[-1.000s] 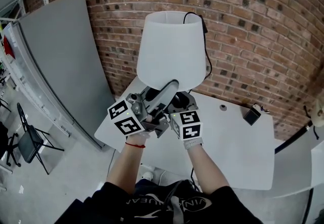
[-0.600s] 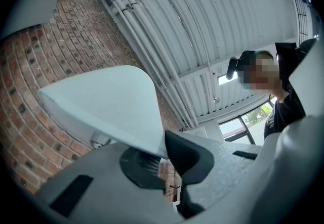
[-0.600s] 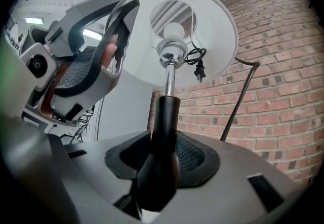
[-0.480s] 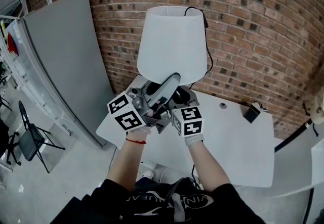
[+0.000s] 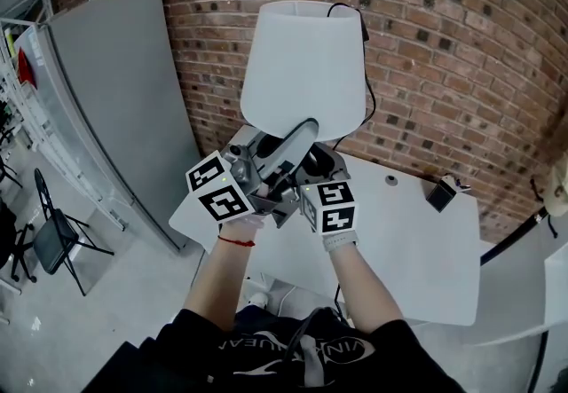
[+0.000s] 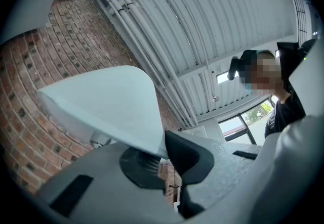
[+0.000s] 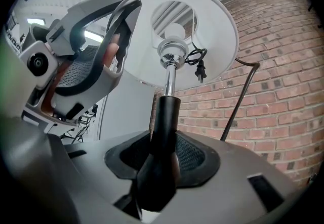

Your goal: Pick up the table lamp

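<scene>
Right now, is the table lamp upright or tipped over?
Upright: its white shade sits above the black stem, which runs straight up from the right gripper shut on it.

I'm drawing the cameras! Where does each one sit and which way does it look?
Head view: on the person's head, looking down at the table; both forearms, left tongs and right tongs show.
Left gripper view: on the left tongs, aimed up at the lamp shade rim they pinch, and the ceiling.
Right gripper view: on the right tongs, looking up the lamp stem they grip.
Shared: all see the lamp shade.
</scene>
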`<state>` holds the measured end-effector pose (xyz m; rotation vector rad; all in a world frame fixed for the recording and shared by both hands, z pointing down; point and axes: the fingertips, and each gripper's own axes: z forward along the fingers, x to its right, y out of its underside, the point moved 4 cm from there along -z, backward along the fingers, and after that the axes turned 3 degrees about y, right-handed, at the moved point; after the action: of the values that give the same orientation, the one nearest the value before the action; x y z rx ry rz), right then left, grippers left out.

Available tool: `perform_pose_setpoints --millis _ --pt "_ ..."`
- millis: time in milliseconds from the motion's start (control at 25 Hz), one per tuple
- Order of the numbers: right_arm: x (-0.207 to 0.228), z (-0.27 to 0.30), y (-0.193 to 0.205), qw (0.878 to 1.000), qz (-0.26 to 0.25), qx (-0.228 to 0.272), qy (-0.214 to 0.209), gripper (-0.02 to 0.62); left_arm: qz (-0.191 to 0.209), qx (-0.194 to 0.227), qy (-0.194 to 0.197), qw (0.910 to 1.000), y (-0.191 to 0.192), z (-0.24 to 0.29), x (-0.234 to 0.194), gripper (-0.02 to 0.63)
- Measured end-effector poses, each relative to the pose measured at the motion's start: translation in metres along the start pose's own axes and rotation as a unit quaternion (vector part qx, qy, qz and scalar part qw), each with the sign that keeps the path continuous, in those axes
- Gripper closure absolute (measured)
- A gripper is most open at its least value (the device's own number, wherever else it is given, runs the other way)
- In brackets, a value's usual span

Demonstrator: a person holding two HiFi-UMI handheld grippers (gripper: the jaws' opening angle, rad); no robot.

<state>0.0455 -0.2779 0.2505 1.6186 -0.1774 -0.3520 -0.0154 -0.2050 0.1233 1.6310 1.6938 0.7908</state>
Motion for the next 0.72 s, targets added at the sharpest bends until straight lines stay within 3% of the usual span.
perform_pose_setpoints --millis 720 --pt "0.005 -0.011 -0.003 1.0 0.002 0.003 0.007 0.442 0.001 -0.005 0.004 1.0 0.006 0.009 0.009 0.594"
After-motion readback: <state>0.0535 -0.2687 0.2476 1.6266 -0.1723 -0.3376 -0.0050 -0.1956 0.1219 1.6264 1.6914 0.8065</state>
